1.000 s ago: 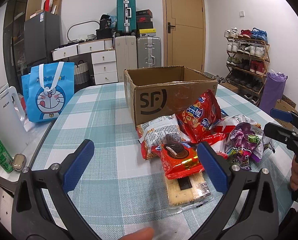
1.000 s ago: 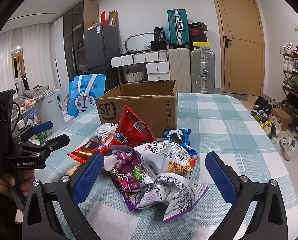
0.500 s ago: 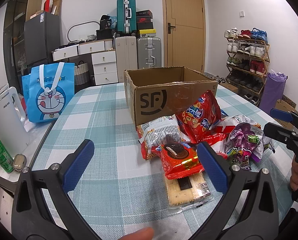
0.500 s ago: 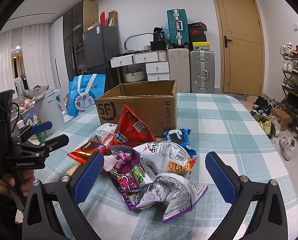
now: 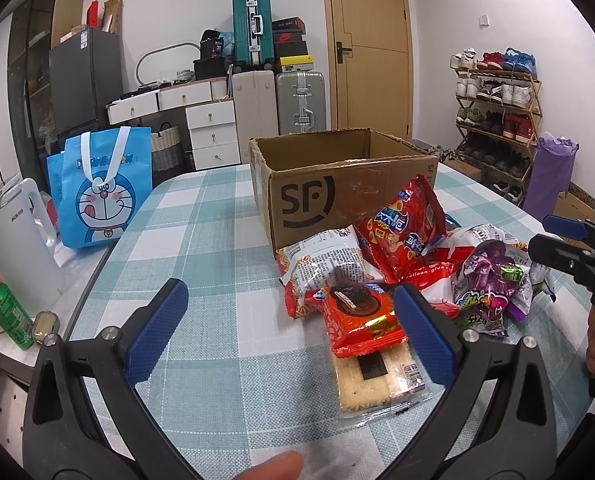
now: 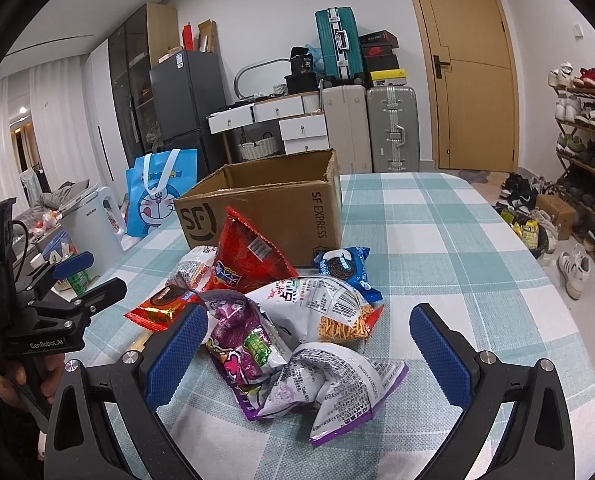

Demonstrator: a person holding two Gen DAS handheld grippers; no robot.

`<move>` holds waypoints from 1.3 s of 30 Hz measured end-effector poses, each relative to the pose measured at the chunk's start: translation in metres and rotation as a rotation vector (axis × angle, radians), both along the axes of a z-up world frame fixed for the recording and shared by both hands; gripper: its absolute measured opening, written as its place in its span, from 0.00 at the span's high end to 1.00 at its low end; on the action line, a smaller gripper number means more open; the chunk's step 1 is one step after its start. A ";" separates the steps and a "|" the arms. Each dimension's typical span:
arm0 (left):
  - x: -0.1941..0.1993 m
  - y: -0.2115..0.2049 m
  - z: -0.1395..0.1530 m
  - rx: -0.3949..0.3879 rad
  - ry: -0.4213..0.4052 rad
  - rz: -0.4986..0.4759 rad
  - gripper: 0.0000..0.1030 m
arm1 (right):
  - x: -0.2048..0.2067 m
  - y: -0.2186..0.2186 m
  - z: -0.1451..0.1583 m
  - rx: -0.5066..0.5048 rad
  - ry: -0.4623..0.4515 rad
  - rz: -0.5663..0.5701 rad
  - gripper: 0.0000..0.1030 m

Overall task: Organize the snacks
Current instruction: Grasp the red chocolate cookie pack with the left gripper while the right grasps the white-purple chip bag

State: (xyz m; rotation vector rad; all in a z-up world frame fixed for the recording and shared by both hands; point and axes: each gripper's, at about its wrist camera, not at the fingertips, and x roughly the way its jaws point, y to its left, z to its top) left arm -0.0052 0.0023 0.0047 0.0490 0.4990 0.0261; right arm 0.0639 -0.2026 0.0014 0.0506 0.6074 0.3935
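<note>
A pile of snack packets lies on the checked tablecloth in front of an open cardboard SF box (image 5: 337, 196), also in the right wrist view (image 6: 273, 204). Nearest my left gripper (image 5: 293, 320) are a red chocolate-pie packet (image 5: 359, 318) and a clear cracker pack (image 5: 377, 380) under it. My left gripper is open and empty just before them. My right gripper (image 6: 309, 340) is open and empty, straddling a purple candy bag (image 6: 241, 340) and a white-purple bag (image 6: 329, 384). A red chip bag (image 6: 249, 260) leans on the box. A blue Oreo pack (image 6: 347, 268) lies beside it.
A blue Doraemon bag (image 5: 101, 196), a white kettle (image 5: 13, 248) and a green can (image 5: 7, 316) stand on a side counter left of the table. Suitcases, drawers and a door are behind. A shoe rack (image 5: 497, 120) is at the right.
</note>
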 end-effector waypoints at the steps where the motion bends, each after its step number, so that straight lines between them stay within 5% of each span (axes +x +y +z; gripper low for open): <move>1: 0.000 -0.001 -0.001 0.005 0.004 0.000 0.01 | 0.000 0.000 0.000 -0.014 0.005 0.000 0.00; 19: 0.027 -0.012 -0.019 -0.062 0.169 -0.069 0.01 | 0.011 -0.021 -0.032 -0.029 0.221 0.023 0.01; 30: 0.061 -0.022 -0.032 -0.076 0.270 -0.081 0.01 | 0.032 -0.015 -0.043 -0.017 0.288 0.096 0.12; 39: 0.087 -0.023 -0.043 -0.157 0.358 -0.142 0.41 | 0.035 -0.015 -0.043 -0.001 0.291 0.117 0.19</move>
